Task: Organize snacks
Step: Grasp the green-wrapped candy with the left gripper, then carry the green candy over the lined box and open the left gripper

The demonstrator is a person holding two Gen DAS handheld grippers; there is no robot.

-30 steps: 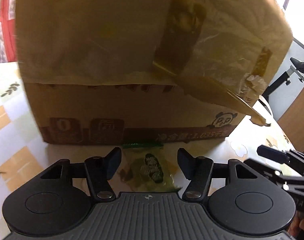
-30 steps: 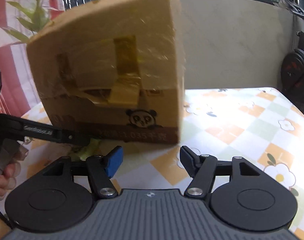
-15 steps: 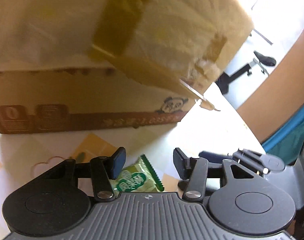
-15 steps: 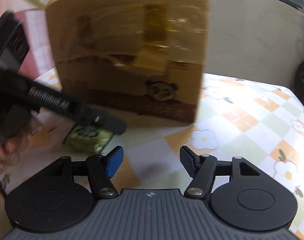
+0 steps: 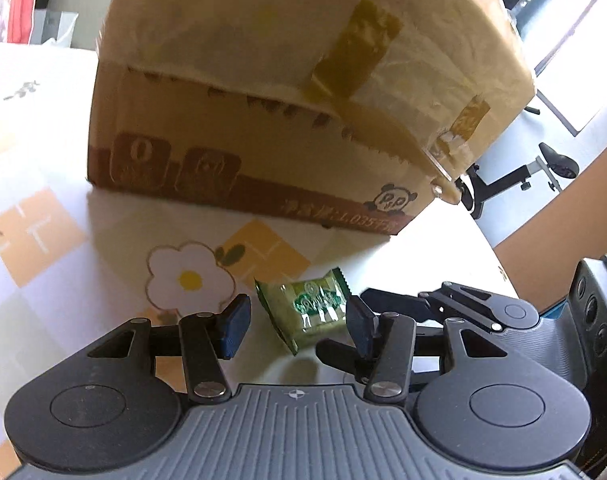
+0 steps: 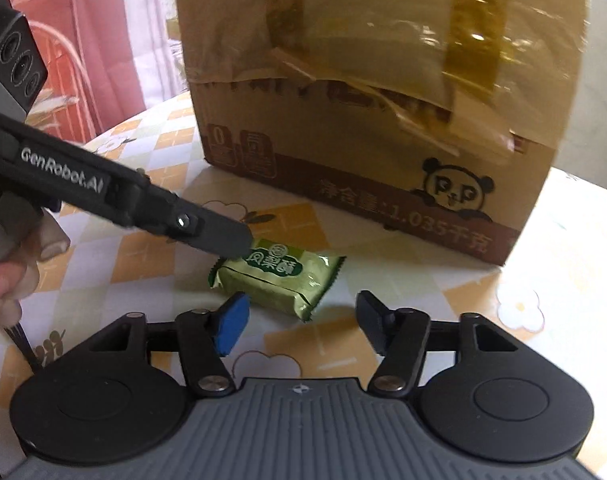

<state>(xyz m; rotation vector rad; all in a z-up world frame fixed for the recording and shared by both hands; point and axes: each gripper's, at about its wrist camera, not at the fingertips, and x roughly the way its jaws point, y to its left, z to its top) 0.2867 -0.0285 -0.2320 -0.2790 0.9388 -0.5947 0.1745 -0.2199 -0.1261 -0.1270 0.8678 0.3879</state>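
A green snack packet lies on the flowered table, a short way in front of a taped cardboard box. My left gripper is open around it: the packet rests against one pad, with a thin gap at the other. In the right wrist view the packet sits just ahead of my right gripper. Its jaws are closing, with the packet's near corner between them but untouched. One of the left gripper's fingers overlaps the packet's far corner. The right gripper's fingers reach in from the right.
The box stands close behind the packet and fills most of both views. A person's hand grips the left tool's handle. A forearm shows at the right. The table edge curves away on the right, with an exercise machine beyond.
The packet was at the box's base; it now lies farther out, shifted from one left pad to the other. The left jaws narrowed. The right gripper swung toward the packet and drew close.
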